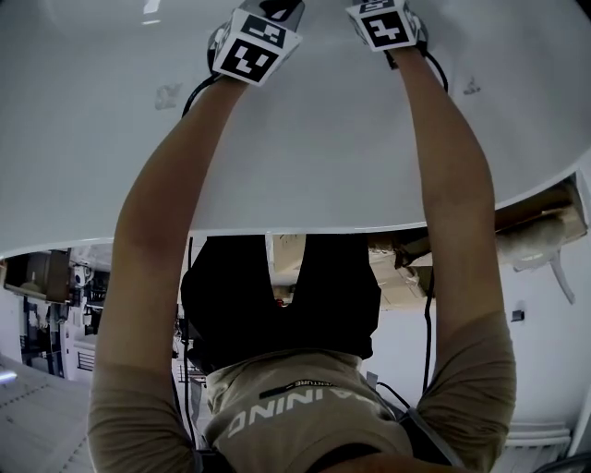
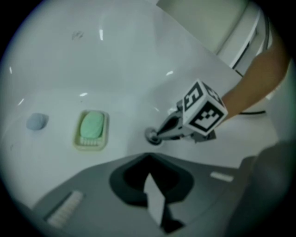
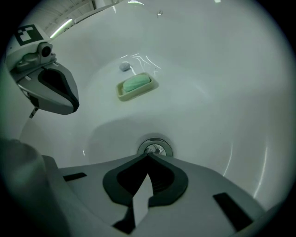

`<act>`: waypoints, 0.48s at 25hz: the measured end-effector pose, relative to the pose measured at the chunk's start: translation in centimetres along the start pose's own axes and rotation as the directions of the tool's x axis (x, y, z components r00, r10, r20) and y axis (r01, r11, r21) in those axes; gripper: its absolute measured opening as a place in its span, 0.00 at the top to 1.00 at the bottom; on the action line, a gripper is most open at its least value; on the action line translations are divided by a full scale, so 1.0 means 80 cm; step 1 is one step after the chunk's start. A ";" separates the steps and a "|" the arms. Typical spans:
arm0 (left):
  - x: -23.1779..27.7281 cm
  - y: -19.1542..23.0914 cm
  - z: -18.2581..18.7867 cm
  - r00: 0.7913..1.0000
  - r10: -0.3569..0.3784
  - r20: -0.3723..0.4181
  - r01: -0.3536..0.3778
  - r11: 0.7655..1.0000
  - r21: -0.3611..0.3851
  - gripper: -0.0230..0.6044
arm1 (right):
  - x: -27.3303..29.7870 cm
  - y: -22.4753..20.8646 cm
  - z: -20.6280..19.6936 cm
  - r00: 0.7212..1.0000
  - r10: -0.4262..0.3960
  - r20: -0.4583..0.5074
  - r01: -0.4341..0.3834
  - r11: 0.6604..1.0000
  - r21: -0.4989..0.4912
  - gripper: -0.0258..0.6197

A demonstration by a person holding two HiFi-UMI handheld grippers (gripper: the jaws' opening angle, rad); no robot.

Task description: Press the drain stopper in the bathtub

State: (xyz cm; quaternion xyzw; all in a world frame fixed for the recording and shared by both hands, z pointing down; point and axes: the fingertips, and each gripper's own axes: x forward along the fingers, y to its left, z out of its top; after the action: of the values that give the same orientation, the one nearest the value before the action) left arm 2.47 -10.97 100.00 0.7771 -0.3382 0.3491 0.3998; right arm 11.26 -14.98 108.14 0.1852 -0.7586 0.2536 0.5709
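Note:
The round chrome drain stopper [image 3: 155, 148] sits in the white bathtub floor [image 3: 208, 106]. My right gripper [image 3: 148, 155] is shut, and its joined tips rest on the stopper's near rim. The left gripper view shows the same contact from the side: the right gripper [image 2: 158, 134] points down onto the stopper [image 2: 151, 137]. My left gripper [image 2: 148, 156] is shut with nothing in it and hovers above the tub floor, off to the side; in the right gripper view it [image 3: 69, 104] hangs at the upper left. In the head view only the marker cubes [image 1: 254, 44] [image 1: 388, 23] show.
A pale soap dish with a green soap bar [image 3: 136, 85] lies on the tub floor beyond the drain, also seen as the dish [image 2: 91, 128]. A small grey-blue lump [image 3: 124, 66] lies past it. The tub's curved walls [image 1: 323, 139] rise all round.

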 end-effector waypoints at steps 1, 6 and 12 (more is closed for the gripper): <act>0.003 0.004 -0.001 1.000 0.005 0.001 -0.005 1.000 0.000 0.96 | 0.004 -0.002 0.001 1.000 -0.001 0.001 0.001 1.000 -0.008 0.95; 0.016 0.017 0.001 1.000 0.014 0.011 -0.014 1.000 -0.015 0.96 | 0.017 -0.008 -0.001 1.000 -0.005 -0.017 0.006 1.000 0.010 0.95; 0.023 0.023 -0.005 1.000 0.018 0.006 -0.017 0.998 -0.052 0.96 | 0.022 -0.013 -0.001 0.999 -0.002 -0.036 0.007 0.990 0.141 0.95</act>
State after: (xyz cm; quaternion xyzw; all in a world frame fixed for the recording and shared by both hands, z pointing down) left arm 1.82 -11.95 102.35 0.7644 -0.3553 0.3412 0.4159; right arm 11.40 -15.73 110.05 0.2221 -0.7281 0.3085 0.5704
